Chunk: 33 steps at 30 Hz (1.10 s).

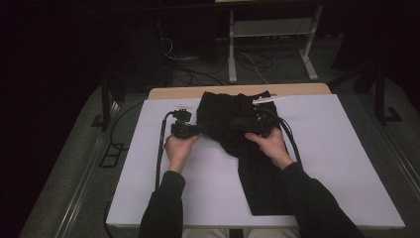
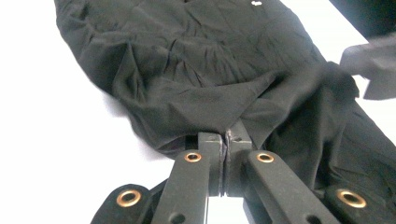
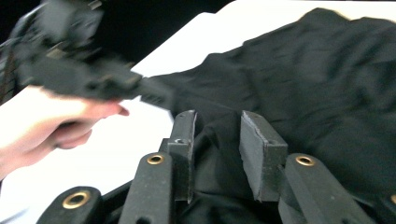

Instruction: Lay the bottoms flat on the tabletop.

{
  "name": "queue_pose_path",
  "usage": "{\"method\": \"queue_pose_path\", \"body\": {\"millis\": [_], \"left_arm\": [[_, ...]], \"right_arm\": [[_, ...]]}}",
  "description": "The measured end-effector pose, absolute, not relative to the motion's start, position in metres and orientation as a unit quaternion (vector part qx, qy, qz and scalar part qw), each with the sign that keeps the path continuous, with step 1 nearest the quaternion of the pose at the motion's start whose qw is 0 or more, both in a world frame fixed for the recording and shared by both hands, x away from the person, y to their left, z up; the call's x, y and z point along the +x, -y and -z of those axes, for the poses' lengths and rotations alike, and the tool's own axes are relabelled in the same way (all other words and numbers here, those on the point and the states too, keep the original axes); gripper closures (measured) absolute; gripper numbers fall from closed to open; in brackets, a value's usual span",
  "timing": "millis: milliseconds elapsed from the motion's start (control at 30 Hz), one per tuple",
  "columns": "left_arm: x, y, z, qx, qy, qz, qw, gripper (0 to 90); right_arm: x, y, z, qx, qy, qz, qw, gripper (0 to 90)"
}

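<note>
A black garment [image 1: 257, 168] lies crumpled on the white table top [image 1: 337, 148], one long leg running toward the near edge. My left gripper [image 1: 200, 130] sits at the garment's left side. In the left gripper view its jaws [image 2: 226, 137] are pressed together on a pinched edge of the black cloth [image 2: 196, 60], which lifts into a ridge there. My right gripper [image 1: 233, 124] rests over the middle of the garment. In the right gripper view [image 3: 218, 121] its pads stand apart with a loose fold of the cloth [image 3: 317, 79] between them, unpressed.
A white label [image 1: 267, 99] lies at the garment's far end. The other hand and its gripper [image 3: 88, 77] are close at the left of the right gripper view. Behind the table are a metal frame [image 1: 232, 49] and cables on the floor.
</note>
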State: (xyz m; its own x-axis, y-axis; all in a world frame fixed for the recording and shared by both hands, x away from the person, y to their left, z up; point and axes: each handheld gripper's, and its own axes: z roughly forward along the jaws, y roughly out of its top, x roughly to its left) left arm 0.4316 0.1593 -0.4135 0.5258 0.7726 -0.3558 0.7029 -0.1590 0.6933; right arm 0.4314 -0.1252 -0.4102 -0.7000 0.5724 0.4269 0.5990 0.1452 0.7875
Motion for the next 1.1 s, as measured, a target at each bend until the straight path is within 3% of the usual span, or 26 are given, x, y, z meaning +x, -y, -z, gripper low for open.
{"method": "queue_pose_path", "body": {"millis": [300, 567, 933, 1033, 1100], "left_arm": [[0.429, -0.164, 0.406, 0.761, -0.5, -0.036, 0.412, 87.8], [0.425, -0.166, 0.394, 0.766, -0.502, -0.04, 0.4, 87.9], [0.422, -0.156, 0.374, 0.772, -0.505, -0.032, 0.386, 87.8], [0.423, -0.152, 0.373, 0.773, -0.502, -0.026, 0.387, 87.8], [0.423, -0.15, 0.374, 0.773, -0.503, -0.022, 0.387, 87.8]], "right_arm": [[0.385, 0.096, 0.41, -0.322, 0.798, 0.507, 0.044, 64.7], [0.371, 0.085, 0.427, -0.321, 0.821, 0.47, 0.057, 62.9], [0.369, 0.049, 0.446, -0.357, 0.829, 0.429, -0.03, 32.8], [0.371, 0.035, 0.447, -0.376, 0.826, 0.415, -0.068, 38.0], [0.374, 0.032, 0.447, -0.396, 0.815, 0.417, -0.073, 55.6]]}}
